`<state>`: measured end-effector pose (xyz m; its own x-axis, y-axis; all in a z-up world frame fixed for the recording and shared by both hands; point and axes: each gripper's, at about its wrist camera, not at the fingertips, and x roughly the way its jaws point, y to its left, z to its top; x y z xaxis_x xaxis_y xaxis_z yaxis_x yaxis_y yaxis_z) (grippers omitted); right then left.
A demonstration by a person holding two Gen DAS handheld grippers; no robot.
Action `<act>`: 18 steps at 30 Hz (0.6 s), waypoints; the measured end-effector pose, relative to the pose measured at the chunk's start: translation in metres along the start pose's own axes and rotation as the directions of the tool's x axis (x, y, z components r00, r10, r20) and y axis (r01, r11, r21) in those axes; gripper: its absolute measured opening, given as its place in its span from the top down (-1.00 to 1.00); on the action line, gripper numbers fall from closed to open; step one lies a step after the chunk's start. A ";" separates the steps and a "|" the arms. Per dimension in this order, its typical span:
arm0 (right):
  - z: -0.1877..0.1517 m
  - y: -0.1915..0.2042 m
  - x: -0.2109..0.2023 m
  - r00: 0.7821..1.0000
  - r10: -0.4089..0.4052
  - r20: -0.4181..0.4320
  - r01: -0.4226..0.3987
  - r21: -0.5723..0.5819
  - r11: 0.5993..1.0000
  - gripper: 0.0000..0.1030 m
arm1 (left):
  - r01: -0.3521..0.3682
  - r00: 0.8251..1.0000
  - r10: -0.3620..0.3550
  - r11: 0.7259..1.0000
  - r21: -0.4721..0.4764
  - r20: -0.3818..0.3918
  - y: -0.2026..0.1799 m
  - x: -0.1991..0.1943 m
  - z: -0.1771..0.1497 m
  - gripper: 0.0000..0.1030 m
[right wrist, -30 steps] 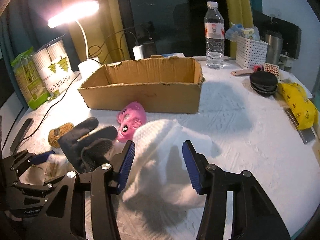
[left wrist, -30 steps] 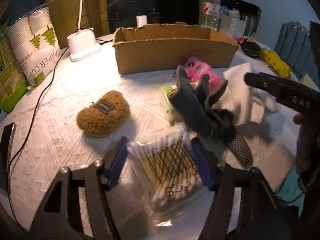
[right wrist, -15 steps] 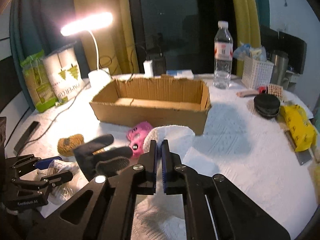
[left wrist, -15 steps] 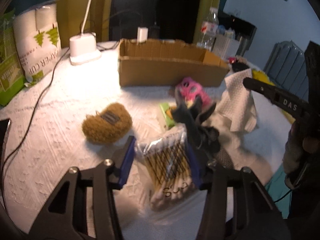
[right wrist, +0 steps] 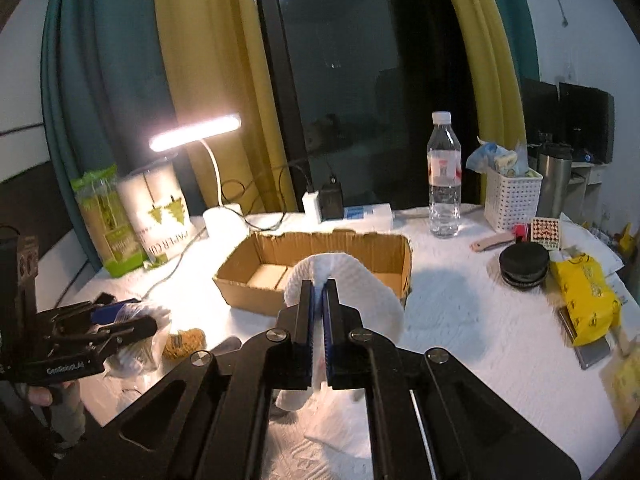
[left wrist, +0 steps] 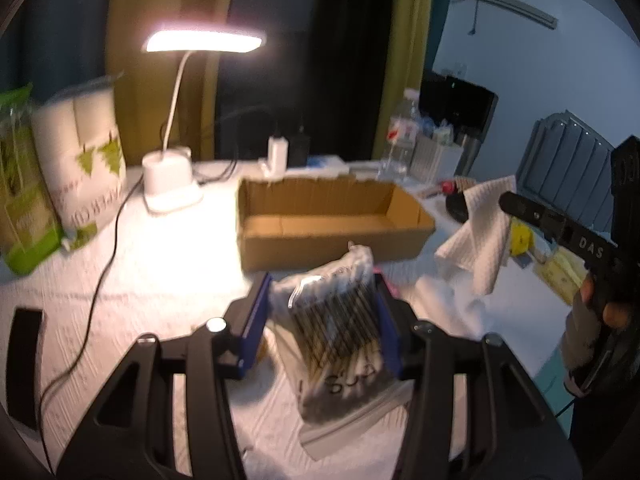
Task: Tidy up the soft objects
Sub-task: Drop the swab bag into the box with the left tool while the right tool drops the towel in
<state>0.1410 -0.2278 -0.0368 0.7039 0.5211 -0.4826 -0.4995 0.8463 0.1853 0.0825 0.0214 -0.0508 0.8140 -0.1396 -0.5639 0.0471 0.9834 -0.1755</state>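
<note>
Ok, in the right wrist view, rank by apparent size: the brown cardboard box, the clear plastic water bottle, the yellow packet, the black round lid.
1. Brown cardboard box.
2. Clear plastic water bottle and yellow packet: look alike, and the packet sits nearer, so unranked.
3. Black round lid.

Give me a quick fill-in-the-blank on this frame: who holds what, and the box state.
1. The left gripper is shut on a bag of cotton ____.
2. The right gripper pinches a white ____.
3. The cardboard box behind both grippers is ____ inside.
4. The desk lamp is switched ____.

Missing words: swabs; cloth; empty; on
</note>
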 end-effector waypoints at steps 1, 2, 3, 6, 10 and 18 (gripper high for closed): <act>0.004 -0.002 -0.002 1.000 0.004 0.011 -0.004 0.002 1.000 0.91 | 0.003 1.000 -0.003 1.000 0.003 0.012 -0.001 -0.001 0.006 0.03; 0.007 -0.004 -0.004 1.000 0.003 0.018 -0.003 -0.001 1.000 0.91 | 0.005 1.000 -0.005 1.000 0.005 0.019 -0.002 -0.001 0.009 0.03; 0.010 -0.005 -0.006 1.000 0.001 0.025 -0.001 -0.008 1.000 0.91 | 0.009 1.000 -0.009 1.000 0.008 0.030 -0.003 -0.002 0.015 0.03; 0.021 -0.008 -0.008 0.999 -0.004 0.046 0.005 -0.033 0.999 0.91 | 0.015 0.999 -0.015 1.000 0.012 0.049 -0.005 -0.001 0.027 0.03; 0.035 -0.012 -0.005 0.998 -0.005 0.066 0.010 -0.064 0.998 0.91 | 0.025 0.997 -0.026 1.000 0.016 0.070 -0.009 0.004 0.042 0.03; 0.054 -0.022 0.016 0.996 0.017 0.082 -0.011 -0.080 0.997 0.91 | 0.034 0.993 -0.038 0.999 0.032 0.113 -0.017 0.027 0.069 0.03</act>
<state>0.1901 -0.2318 -0.0025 0.7343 0.5429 -0.4074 -0.5458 0.8291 0.1211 0.1435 0.0088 -0.0070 0.8720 -0.1624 -0.4617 0.0934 0.9812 -0.1687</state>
